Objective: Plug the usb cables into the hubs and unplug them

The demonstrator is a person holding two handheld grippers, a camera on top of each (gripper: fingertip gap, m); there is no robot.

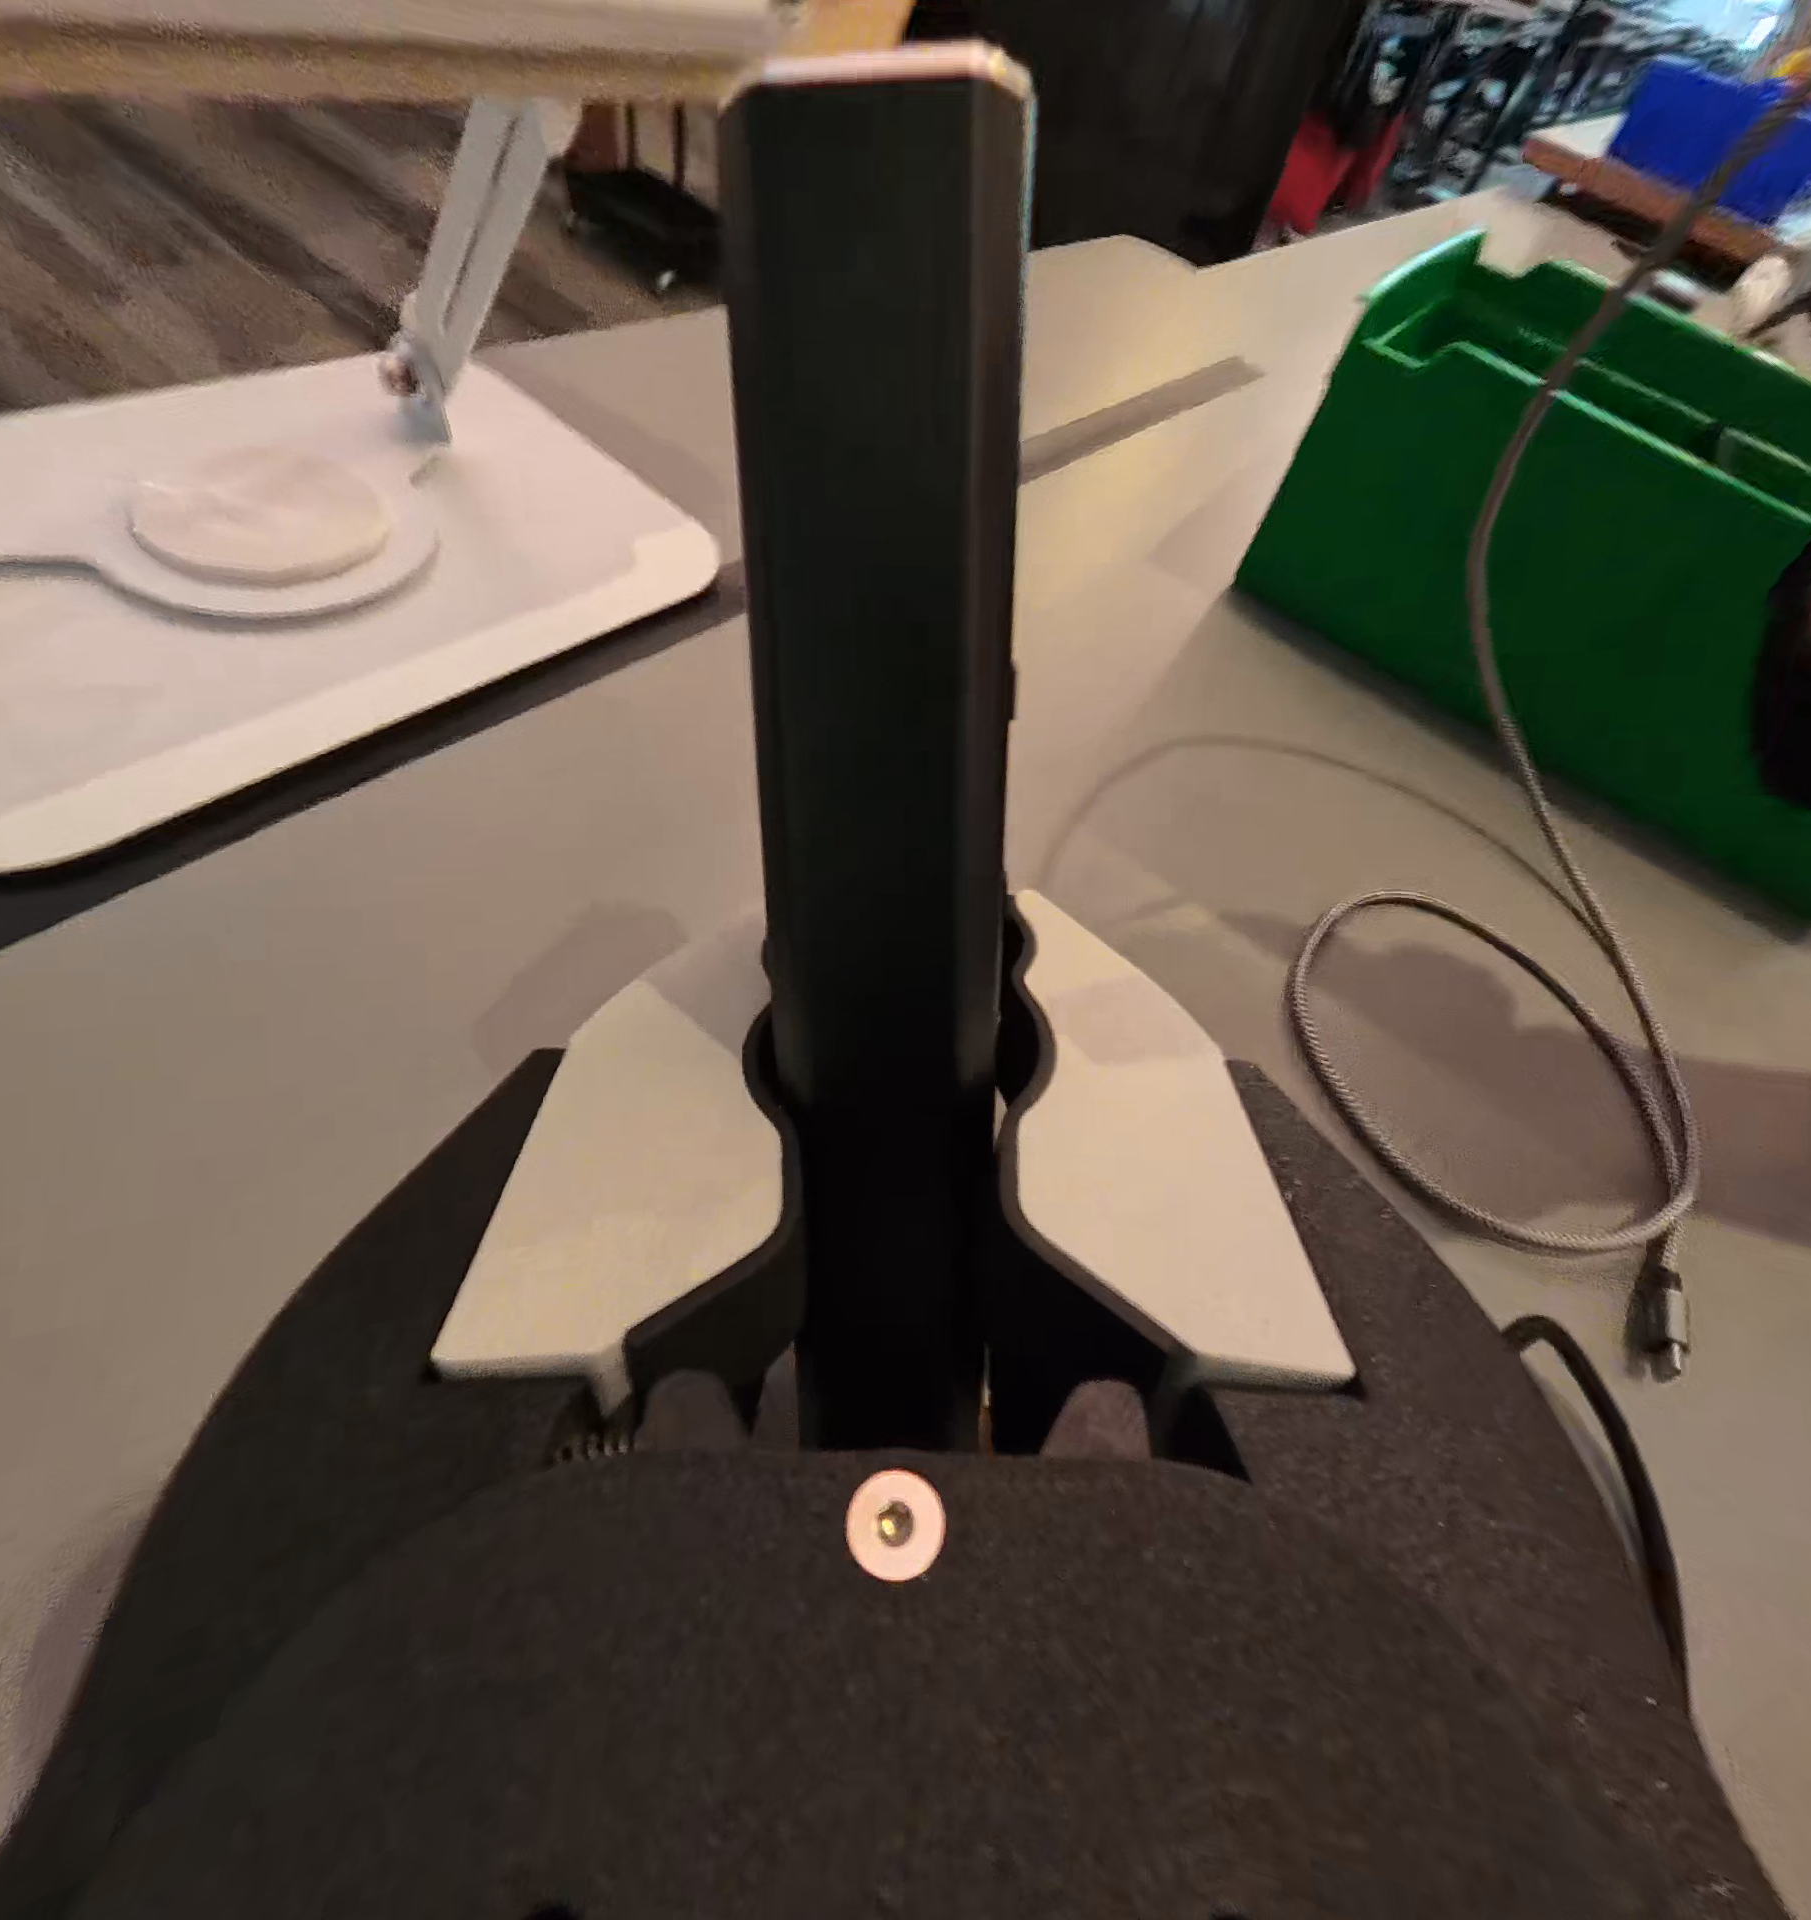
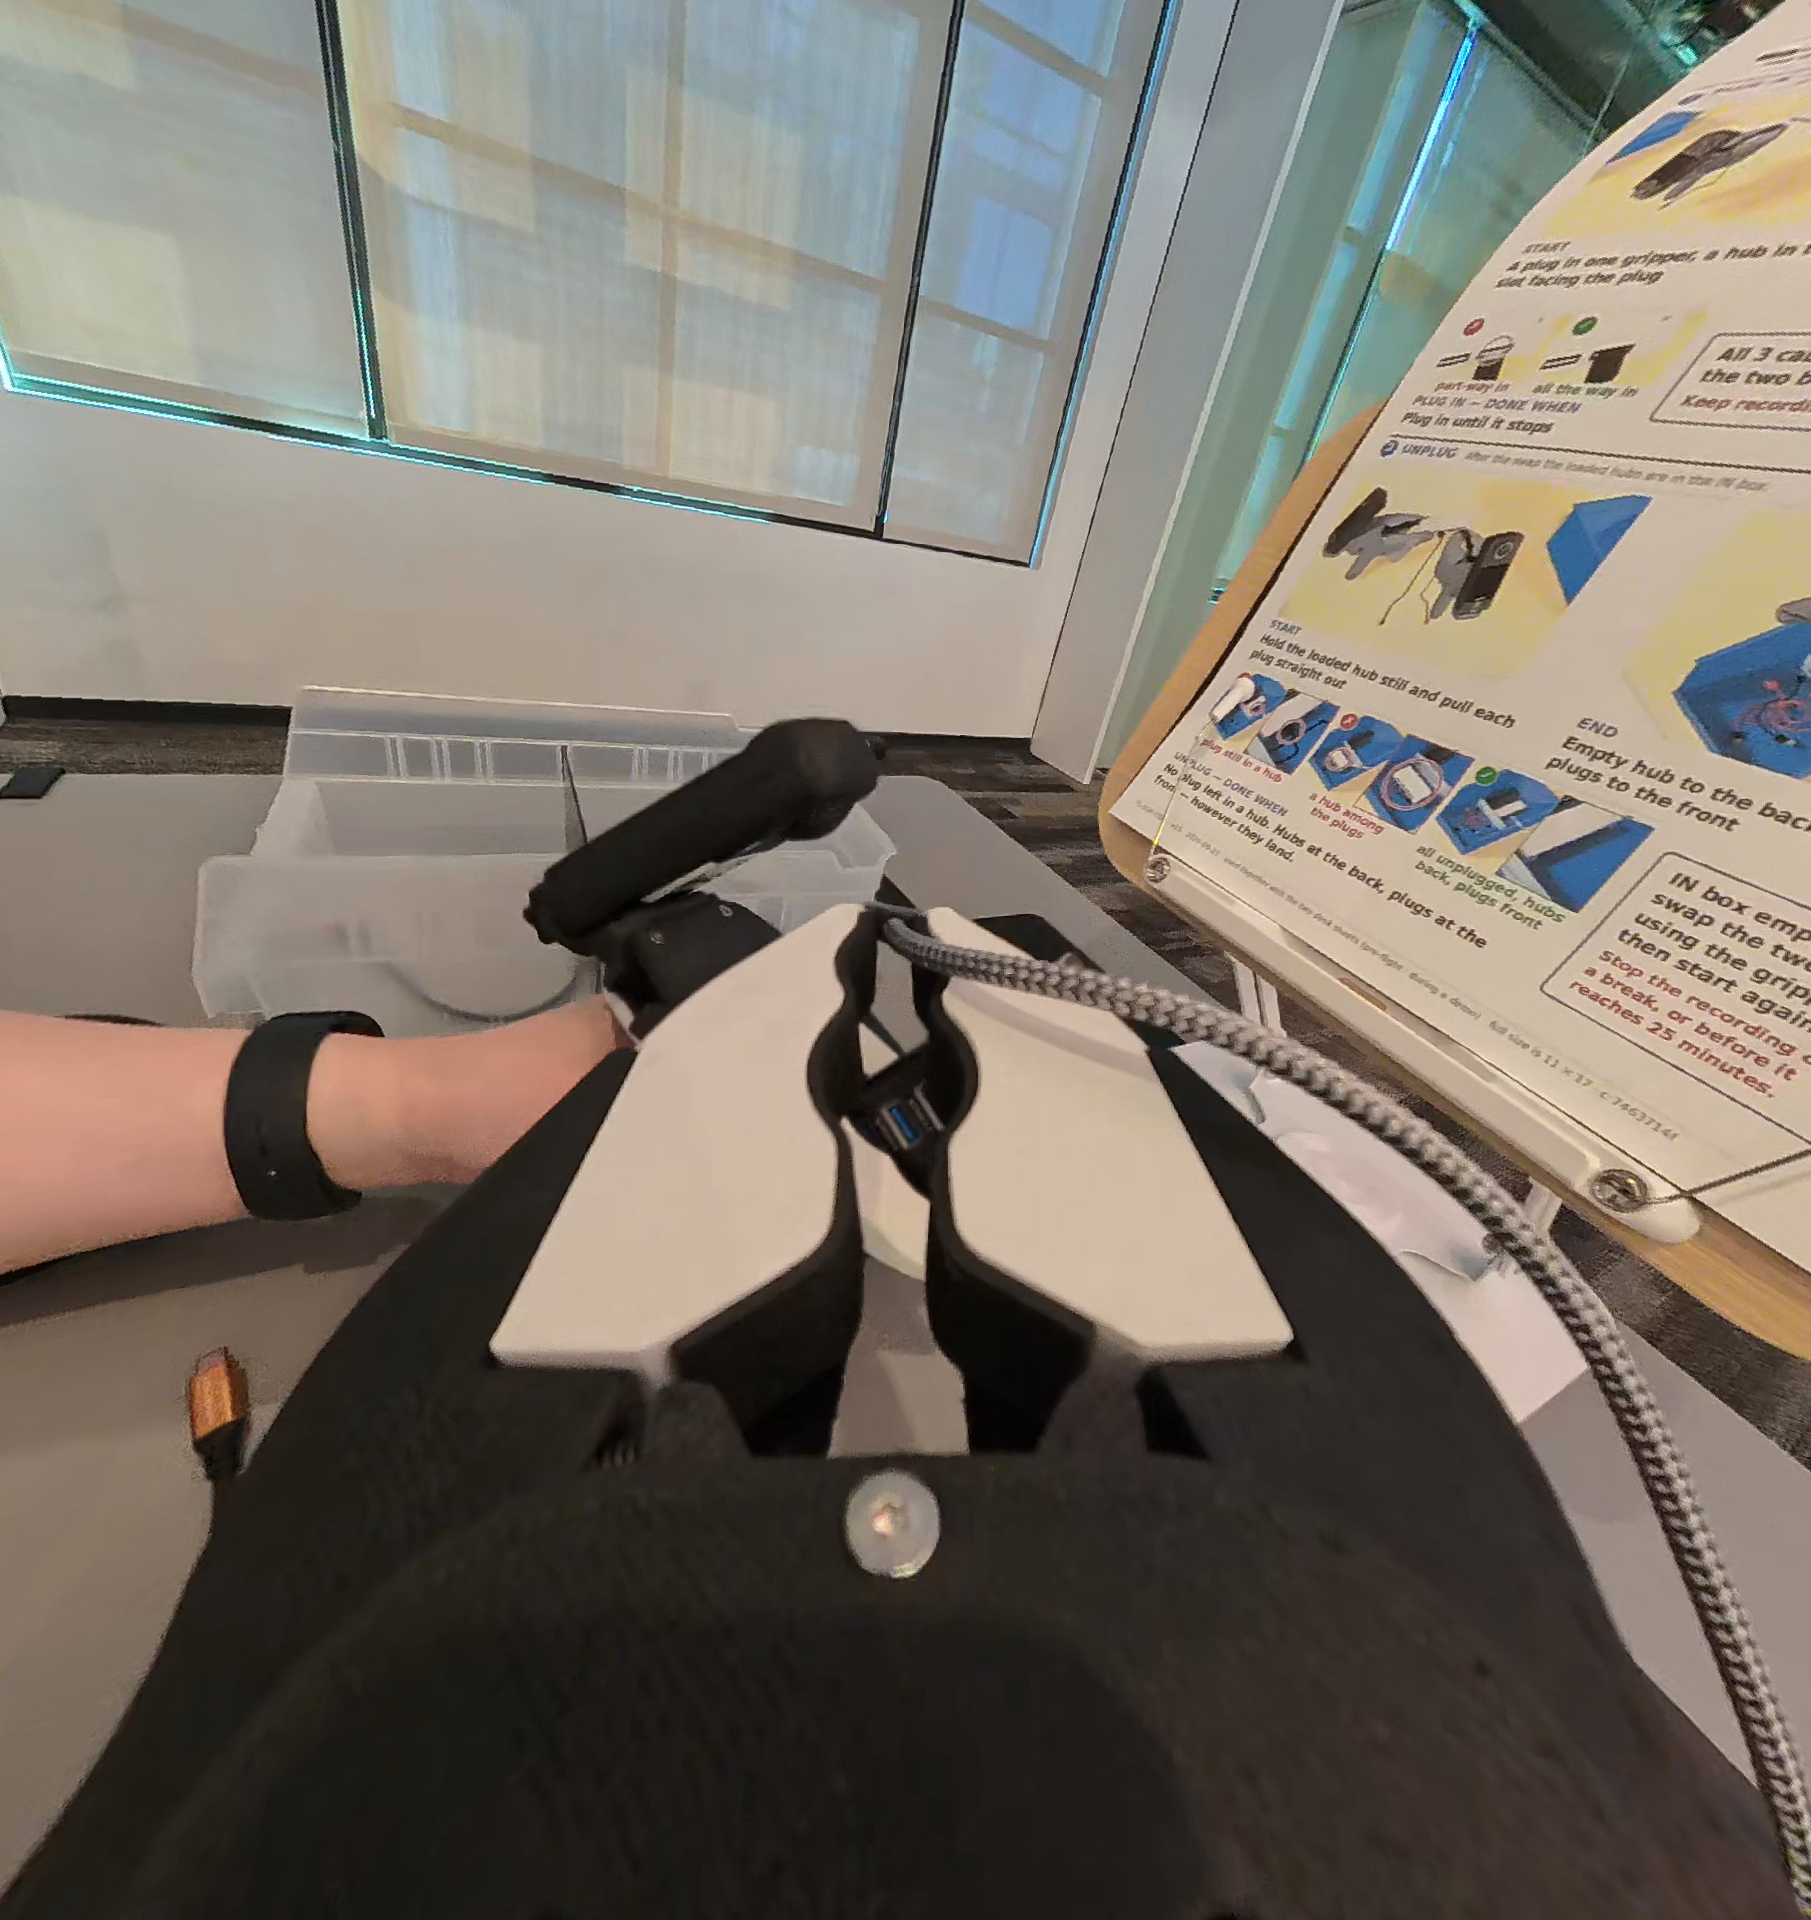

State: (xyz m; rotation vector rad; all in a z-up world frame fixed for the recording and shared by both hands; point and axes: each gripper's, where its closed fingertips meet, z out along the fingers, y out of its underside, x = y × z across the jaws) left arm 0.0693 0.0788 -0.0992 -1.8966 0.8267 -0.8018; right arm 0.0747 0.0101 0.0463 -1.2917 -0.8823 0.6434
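Looking through the left wrist view first, I have the left gripper (image 1: 885, 1023) clamped around a long black hub (image 1: 873, 582), its white fingers (image 1: 652, 1174) pressed against the hub's two sides low down. The hub stands up and away from the camera, its far end capped in a pale metal edge. I read that as bracing: pinning the body near its base keeps it from twisting when a plug goes in or comes out. A grey braided cable (image 1: 1566, 1049) loops on the grey table (image 1: 257, 1195) to the right, its plug (image 1: 1657, 1317) lying free, well apart from the hub. A green bin (image 1: 1545, 644) sits beyond it, and a white stand base (image 1: 288, 644) rests on the left.

Turning to the right wrist view, the right gripper (image 2: 896, 940) has its fingers drawn close together at the tips, pinching a braided cable (image 2: 1296, 1081) right at its end; the cable trails off to the right and down past the camera. Whether a plug sits inside that pinch I cannot tell. Through the gap behind the tips I see a dark piece with blue sockets (image 2: 901, 1122), which I take for the hub's port end, so the cable end is held close in front of it, presumably lined up with a slot. The other gripper's black handle (image 2: 703, 831) and a person's forearm (image 2: 153, 1132) with a black wristband (image 2: 277, 1112) appear on the left. A copper plug (image 2: 217, 1397) lies on the table nearby, a clear bin (image 2: 361, 894) stands behind, and an instruction sheet (image 2: 1607, 727) leans on a stand at right.
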